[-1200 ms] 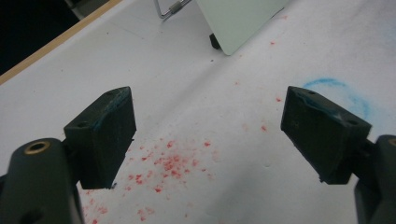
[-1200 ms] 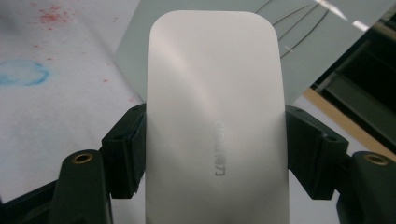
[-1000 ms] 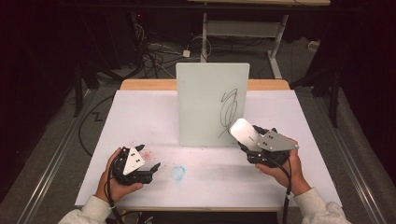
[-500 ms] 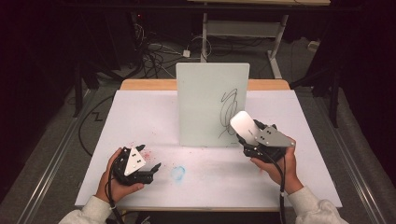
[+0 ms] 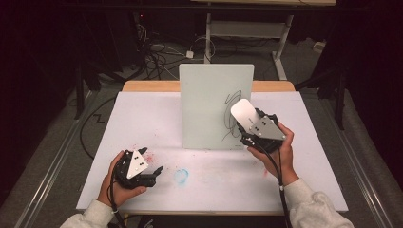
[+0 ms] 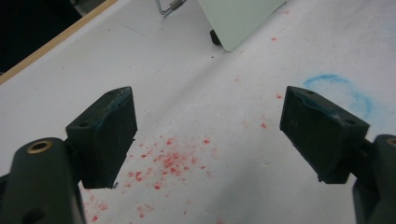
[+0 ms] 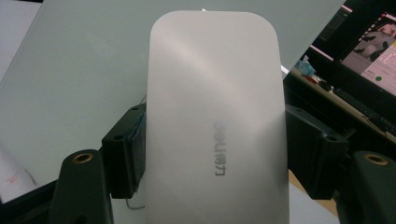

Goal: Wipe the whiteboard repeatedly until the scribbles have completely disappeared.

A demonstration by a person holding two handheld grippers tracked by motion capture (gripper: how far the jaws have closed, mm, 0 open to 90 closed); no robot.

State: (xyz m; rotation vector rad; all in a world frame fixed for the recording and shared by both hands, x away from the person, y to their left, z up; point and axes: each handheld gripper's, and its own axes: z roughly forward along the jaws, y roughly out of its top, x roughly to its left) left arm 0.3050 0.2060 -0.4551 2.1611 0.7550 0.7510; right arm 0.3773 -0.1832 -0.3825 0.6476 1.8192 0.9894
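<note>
**Holding the eraser up to the scribble**

Starting at the left, the left gripper (image 5: 154, 174) rests near the front edge of the table (image 5: 142, 118), and its jaws are spread wide with nothing between them; below them there are only red specks (image 6: 170, 163) and a faint blue ring (image 6: 343, 91). The board (image 5: 209, 109) stands upright in the middle of the table, toward the back edge, and the black scribble (image 5: 231, 114) is on its right half. The right gripper (image 5: 248, 124) is clearly the nearer one: its jaws pinch the eraser (image 5: 243, 113) by its two long sides, so the long axis runs forward out of the jaws. The eraser's far end is at the scribble, over its right part. I cannot tell if it already touches the board. I judge that the wiping belongs to the right hand, with the eraser's flat face pressed on the board.
</note>
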